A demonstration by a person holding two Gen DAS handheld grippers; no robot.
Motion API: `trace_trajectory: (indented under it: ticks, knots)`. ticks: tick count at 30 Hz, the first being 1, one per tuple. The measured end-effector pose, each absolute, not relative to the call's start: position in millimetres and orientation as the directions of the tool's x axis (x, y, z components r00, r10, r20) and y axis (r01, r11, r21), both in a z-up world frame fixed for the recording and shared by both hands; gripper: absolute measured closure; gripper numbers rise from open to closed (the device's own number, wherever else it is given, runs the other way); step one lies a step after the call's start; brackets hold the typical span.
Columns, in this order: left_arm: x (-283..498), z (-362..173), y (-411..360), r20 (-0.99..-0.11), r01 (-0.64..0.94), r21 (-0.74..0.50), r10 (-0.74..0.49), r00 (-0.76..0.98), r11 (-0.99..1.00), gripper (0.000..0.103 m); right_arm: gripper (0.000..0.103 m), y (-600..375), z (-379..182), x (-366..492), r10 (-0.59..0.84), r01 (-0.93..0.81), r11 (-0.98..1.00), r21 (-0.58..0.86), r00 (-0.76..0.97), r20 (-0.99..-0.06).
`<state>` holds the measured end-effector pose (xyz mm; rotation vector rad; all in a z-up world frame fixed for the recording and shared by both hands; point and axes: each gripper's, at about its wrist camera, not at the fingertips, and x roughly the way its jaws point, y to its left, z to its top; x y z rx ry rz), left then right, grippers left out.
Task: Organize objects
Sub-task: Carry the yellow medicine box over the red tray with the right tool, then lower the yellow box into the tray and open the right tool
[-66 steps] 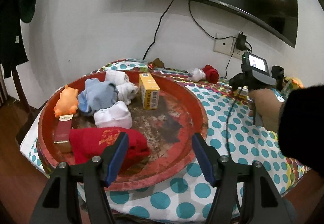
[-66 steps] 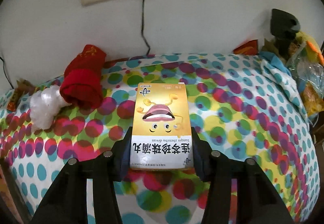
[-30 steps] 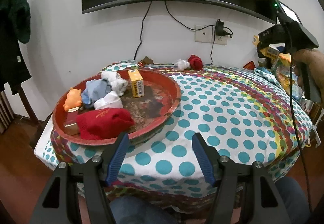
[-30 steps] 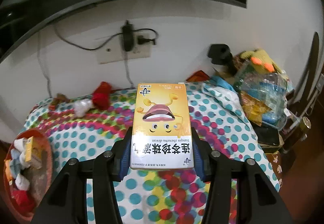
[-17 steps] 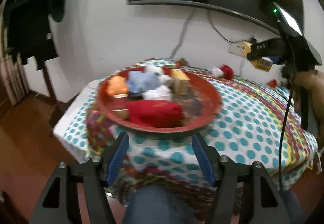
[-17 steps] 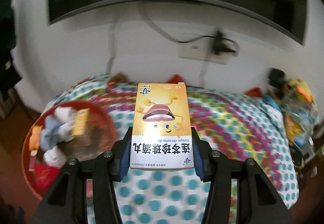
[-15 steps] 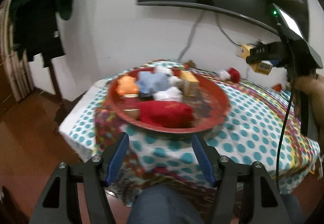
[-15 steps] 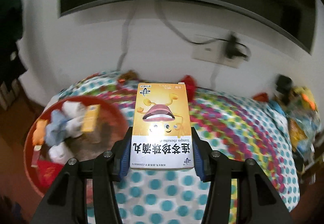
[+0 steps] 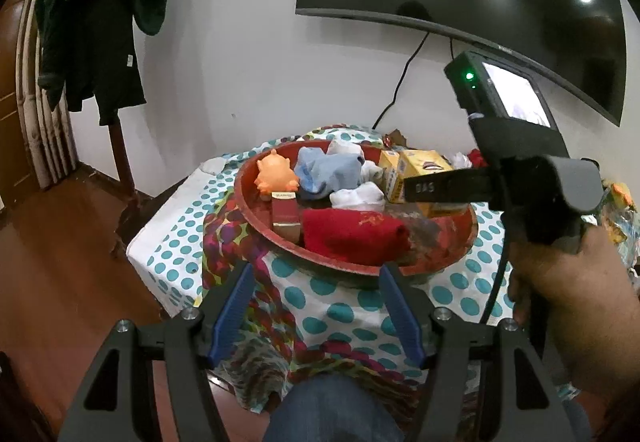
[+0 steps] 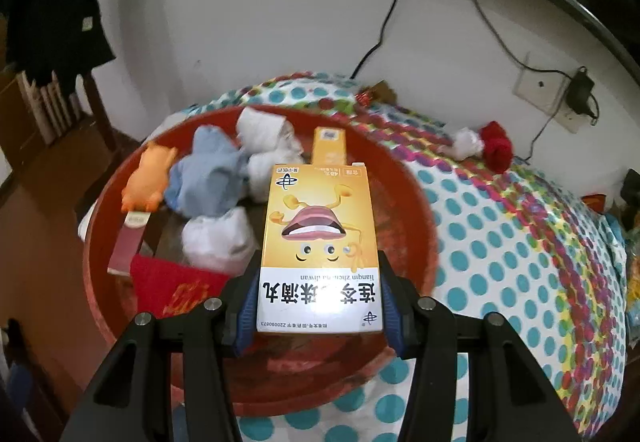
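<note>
My right gripper (image 10: pixel 320 306) is shut on a yellow medicine box (image 10: pixel 320 242) with a cartoon mouth, held above the round red tray (image 10: pixel 100 250). In the tray lie an orange toy (image 10: pixel 148 178), a blue sock (image 10: pixel 208 174), white socks (image 10: pixel 218 236), a red cloth (image 10: pixel 172 286), a dark red box (image 10: pixel 128 242) and a second yellow box (image 10: pixel 329 146). In the left wrist view the right gripper (image 9: pixel 424 186) hovers over the tray's (image 9: pixel 360 266) right half with the yellow box (image 9: pixel 420 164). My left gripper (image 9: pixel 316 306) stands open and empty before the table's near edge.
The table wears a polka-dot cloth (image 10: pixel 500 242). A red sock (image 10: pixel 496 146) and a white sock (image 10: pixel 466 142) lie near the wall socket (image 10: pixel 536 86). Dark clothes (image 9: pixel 100 22) hang at the left. A person's knee (image 9: pixel 332 410) is below, and bags (image 10: pixel 632 282) crowd the right edge.
The right gripper swung left and down with the yellow box, from over the table's right side to above the tray. The left gripper pulled back to the left; the tray now sits ahead.
</note>
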<state>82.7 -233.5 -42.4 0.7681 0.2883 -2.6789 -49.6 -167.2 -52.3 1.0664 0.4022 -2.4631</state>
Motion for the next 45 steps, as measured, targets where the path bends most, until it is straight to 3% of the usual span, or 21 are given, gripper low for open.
trace_trajectory:
  ticks: [33,37,40,41,43,45]
  knots:
    - [75,-46,-228,-0.566,0.358,-0.084,-0.251,-0.785,-0.930,0.036,0.051,-174,-106,-82,-0.179,0.399,-0.915,-0.065,-0.544,-0.819]
    - [73,-48,-224,-0.570,0.346,-0.075,-0.245,-0.785,-0.935,0.036,0.043,-176,-105,-81,-0.176,0.401,-0.913,-0.072,-0.549,-0.817]
    - [72,-48,-221,-0.566,0.315,-0.080,-0.217,-0.795,-0.946,0.035,0.016,-174,-94,-72,-0.119,0.363,-0.920,-0.148,-0.619,-0.777]
    - [72,-47,-218,-0.560,0.314,-0.067,-0.225,-0.797,-0.947,0.032,0.012,-172,-85,-66,-0.126,0.361,-0.918,-0.162,-0.653,-0.747]
    - [74,-44,-215,-0.544,0.307,-0.063,-0.225,-0.809,-0.950,0.011,0.007,-168,-72,-54,-0.152,0.367,-0.916,-0.165,-0.695,-0.703]
    - [78,-40,-213,-0.514,0.296,-0.077,-0.216,-0.830,-0.952,0.010,0.002,-165,-61,-43,-0.163,0.370,-0.912,-0.177,-0.724,-0.670]
